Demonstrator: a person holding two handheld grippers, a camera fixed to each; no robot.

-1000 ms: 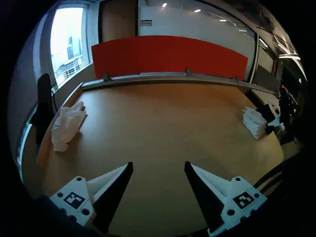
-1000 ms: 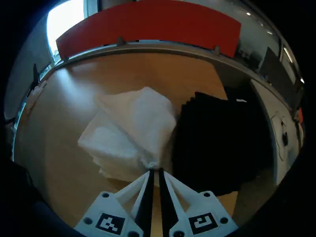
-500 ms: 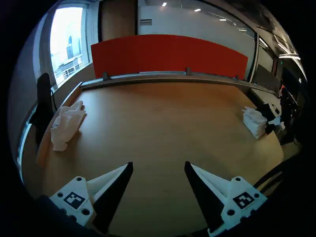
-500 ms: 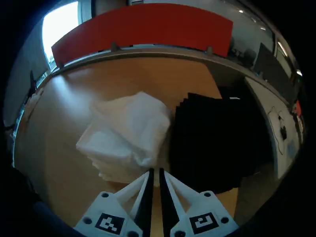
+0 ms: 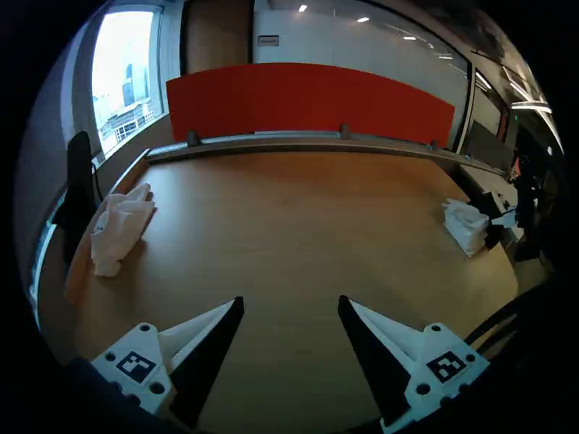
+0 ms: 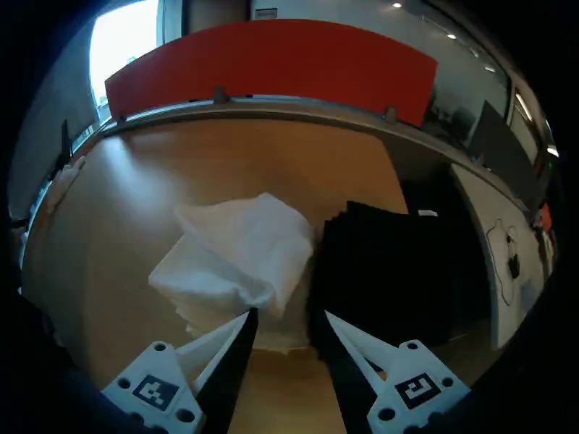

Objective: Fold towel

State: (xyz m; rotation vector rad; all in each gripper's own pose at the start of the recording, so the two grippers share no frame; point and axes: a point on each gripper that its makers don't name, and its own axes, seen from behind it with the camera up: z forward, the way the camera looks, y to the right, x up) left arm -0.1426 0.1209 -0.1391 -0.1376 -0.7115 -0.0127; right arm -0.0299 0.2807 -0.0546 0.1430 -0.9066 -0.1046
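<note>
Daylight from the window at the upper left, blown out to near white, is the main source, with small ceiling lights adding dim spots; the wooden surface takes a soft sheen, palest at its far left. Both views are sharp in the middle but bend straight edges strongly and darken toward the rim. The black stack is too dark for detail, and the white towel beside it casts only a faint shadow.

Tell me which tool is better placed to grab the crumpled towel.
Probably left: the left tool is open with the crumpled towel ahead; the right tool sits at the folded stack.
</note>
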